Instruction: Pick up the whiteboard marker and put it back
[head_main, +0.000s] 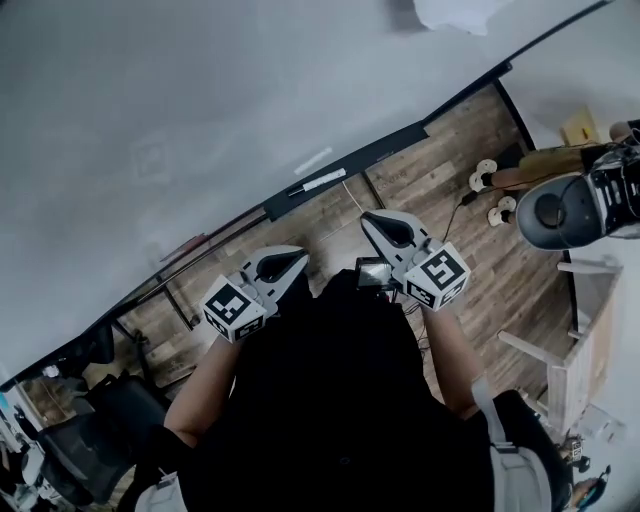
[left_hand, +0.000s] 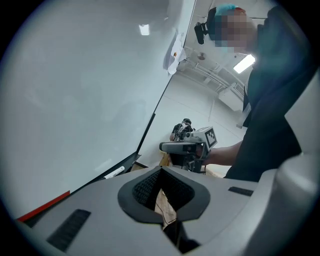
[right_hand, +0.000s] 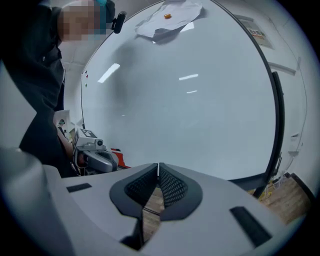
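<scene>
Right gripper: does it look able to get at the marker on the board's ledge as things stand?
Probably yes. The whiteboard marker lies bare on the ledge, ahead of the right gripper, with nothing showing between them. Its jaws are together and empty, so they would need to open first.

A person wears a black top (head_main: 340, 400) with short sleeves. The left gripper (head_main: 298, 259) and right gripper (head_main: 370, 219) are alike: smooth light grey shells tapering to a point, with black rims around the jaws and black ribbed pads (left_hand: 145, 187). Each carries a white cube (head_main: 233, 308) printed with black square markers.
</scene>
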